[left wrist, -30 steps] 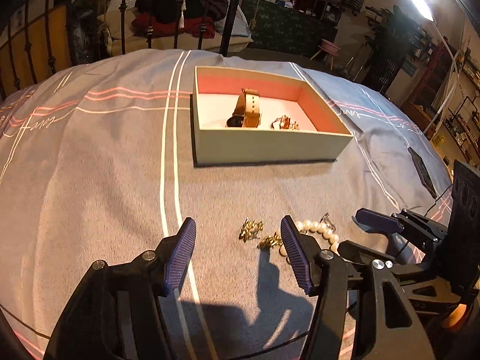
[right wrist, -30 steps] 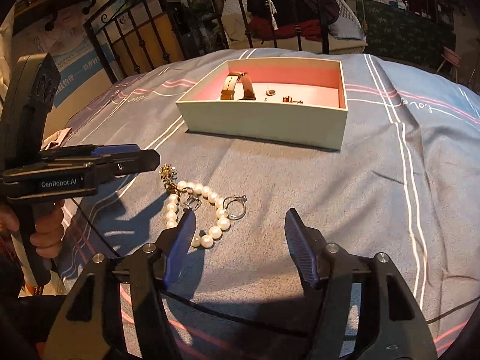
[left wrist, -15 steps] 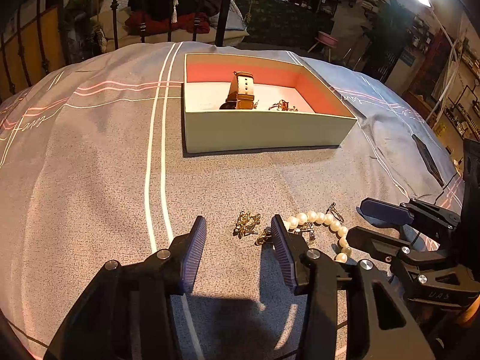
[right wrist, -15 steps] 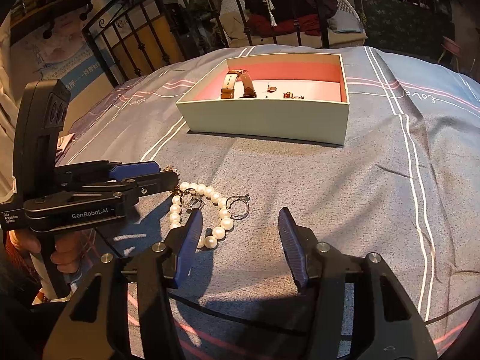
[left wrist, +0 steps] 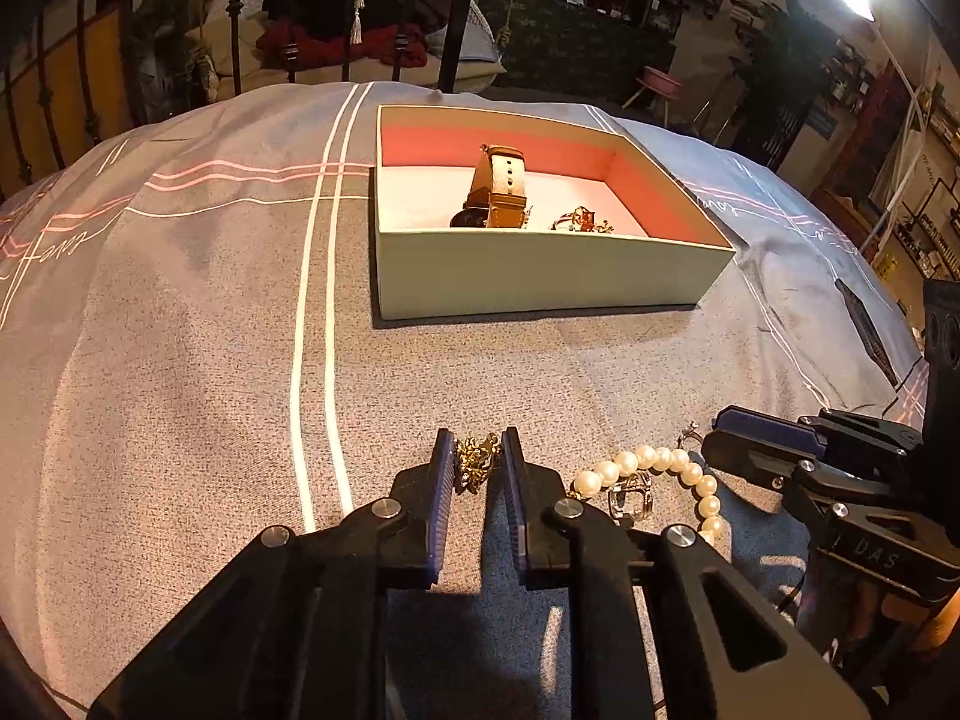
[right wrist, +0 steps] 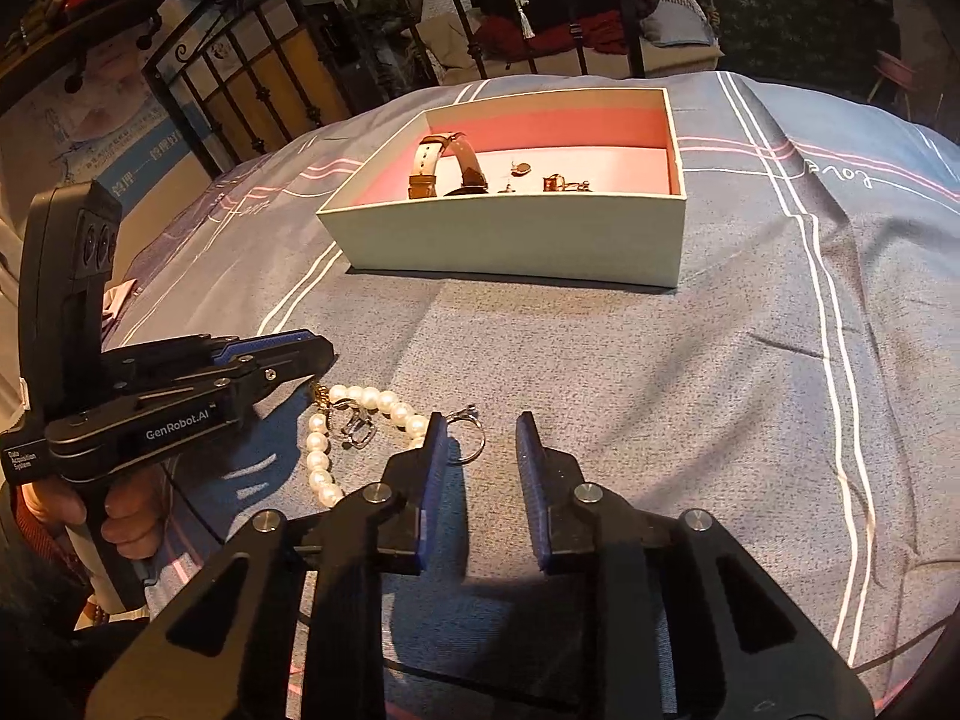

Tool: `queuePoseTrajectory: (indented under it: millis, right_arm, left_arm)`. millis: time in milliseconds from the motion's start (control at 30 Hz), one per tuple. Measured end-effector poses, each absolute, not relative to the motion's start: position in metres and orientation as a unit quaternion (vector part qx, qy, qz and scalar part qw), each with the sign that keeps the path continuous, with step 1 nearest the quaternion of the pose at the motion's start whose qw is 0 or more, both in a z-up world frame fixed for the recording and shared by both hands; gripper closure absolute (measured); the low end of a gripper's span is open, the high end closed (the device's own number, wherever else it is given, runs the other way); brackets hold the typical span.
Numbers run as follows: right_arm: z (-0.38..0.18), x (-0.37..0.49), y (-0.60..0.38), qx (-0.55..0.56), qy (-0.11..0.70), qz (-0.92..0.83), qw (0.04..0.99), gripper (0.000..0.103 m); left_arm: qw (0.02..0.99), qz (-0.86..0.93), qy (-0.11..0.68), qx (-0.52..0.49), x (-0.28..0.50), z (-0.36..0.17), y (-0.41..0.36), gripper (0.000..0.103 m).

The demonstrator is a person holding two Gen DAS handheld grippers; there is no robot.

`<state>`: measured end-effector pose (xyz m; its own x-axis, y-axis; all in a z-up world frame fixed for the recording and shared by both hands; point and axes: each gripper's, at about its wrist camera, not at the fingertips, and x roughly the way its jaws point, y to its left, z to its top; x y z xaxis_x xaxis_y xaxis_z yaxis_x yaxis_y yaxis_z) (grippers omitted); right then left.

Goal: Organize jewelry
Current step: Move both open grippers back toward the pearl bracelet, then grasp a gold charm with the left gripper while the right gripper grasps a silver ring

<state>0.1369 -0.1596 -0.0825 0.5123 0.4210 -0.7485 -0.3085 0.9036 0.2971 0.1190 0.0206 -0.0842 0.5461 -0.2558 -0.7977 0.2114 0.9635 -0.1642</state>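
Observation:
A gold ornament (left wrist: 477,459) lies on the grey bedspread between my left gripper (left wrist: 477,441) fingers. The jaws are closing and both pads touch it. To its right lies a pearl bracelet (left wrist: 660,459), also visible from the right wrist as pearl bracelet (right wrist: 372,399), looped around a silver clip (right wrist: 357,429). A silver ring (right wrist: 471,438) lies between the closing jaws of my right gripper (right wrist: 480,423), close to the left pad and apart from the right one. Further off, the pale box (left wrist: 540,276) with a pink lining holds a brown-strapped watch (left wrist: 498,186) and small gold pieces (left wrist: 582,221).
A black iron bed frame (right wrist: 240,78) and a pile of pillows and clothes (left wrist: 360,42) stand behind the box. A dark flat object (left wrist: 864,324) lies on the bedspread at the right. A person's hand (right wrist: 120,516) grips the left tool's handle.
Both pairs of jaws have narrowed a lot. The left fingers have come in around the gold ornament, and the right fingers have closed in around the ring.

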Motion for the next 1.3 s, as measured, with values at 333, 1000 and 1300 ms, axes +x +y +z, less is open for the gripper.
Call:
queuePoseTrajectory:
  millis: [333,1000,1300]
  right_arm:
    - [-0.082,0.138,-0.150,0.039,0.447,0.217,0.867,0.084]
    - [-0.079,0.126,-0.128,-0.026,0.431,0.221,0.875,0.097]
    - [-0.064,0.125,-0.159,0.052,0.410,0.223,0.883,0.097]
  left_arm:
    - [0.879,-0.131,0.457,-0.024,0.119,-0.084,0.021,0.087]
    - [0.882,-0.132,0.451,-0.022,0.117,-0.081,0.022,0.087]
    - [0.890,-0.136,0.434,-0.023,0.113,-0.065,0.021,0.087]
